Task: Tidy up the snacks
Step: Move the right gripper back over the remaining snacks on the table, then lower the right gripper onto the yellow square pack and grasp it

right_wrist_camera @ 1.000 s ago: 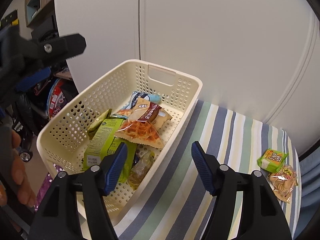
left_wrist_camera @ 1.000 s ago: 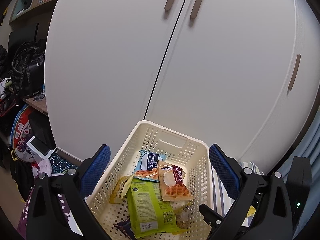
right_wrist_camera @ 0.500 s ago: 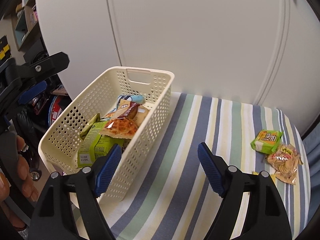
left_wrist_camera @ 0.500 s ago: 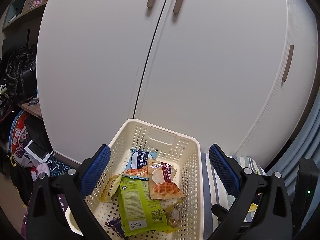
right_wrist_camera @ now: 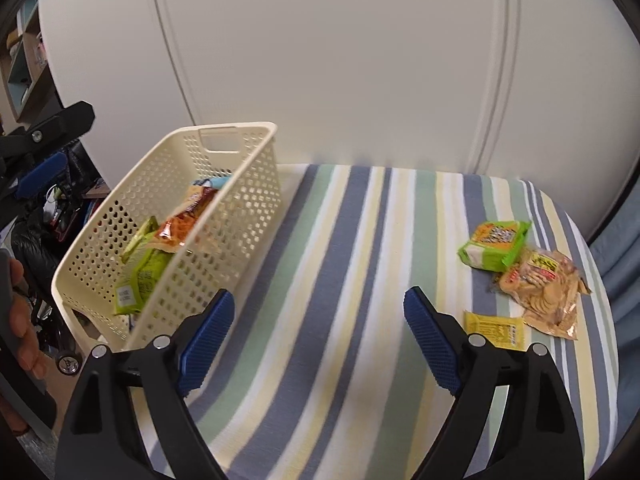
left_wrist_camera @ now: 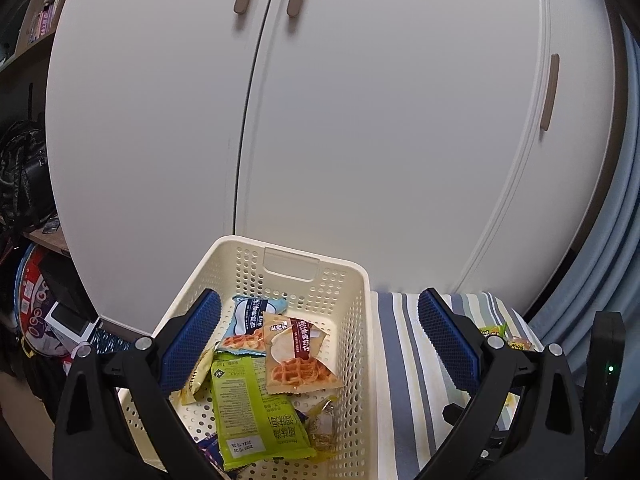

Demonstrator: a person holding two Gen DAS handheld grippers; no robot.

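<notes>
At the lower centre of the left wrist view sits the cream perforated basket (left_wrist_camera: 360,292), resting on the left edge of the striped worktop (left_wrist_camera: 404,360). Inside it lie a long green packet (left_wrist_camera: 256,404), a waffle packet with a brown band (left_wrist_camera: 300,360) overlapping the green one's top end, a second waffle packet in light blue (left_wrist_camera: 252,316) behind it toward the handle end, and a yellowish packet (left_wrist_camera: 198,376) against the left wall. The left claw (left_wrist_camera: 318,344) hangs above the basket's near end with its blue pads wide apart and nothing between them.

From the right wrist view the basket (right_wrist_camera: 240,184) fills the left middle of the frame, and the right claw (right_wrist_camera: 318,340) is over bare striped cloth at lower centre, its pads likewise spread and empty. Toward the right edge of the worktop (right_wrist_camera: 340,240), well apart from the basket, lie a green snack packet (right_wrist_camera: 494,244), a clear bag of round crackers (right_wrist_camera: 544,292) touching it just below, and a small yellow sachet (right_wrist_camera: 494,328) nearest the right pad. White cabinet doors (right_wrist_camera: 340,60) fill the background.
</notes>
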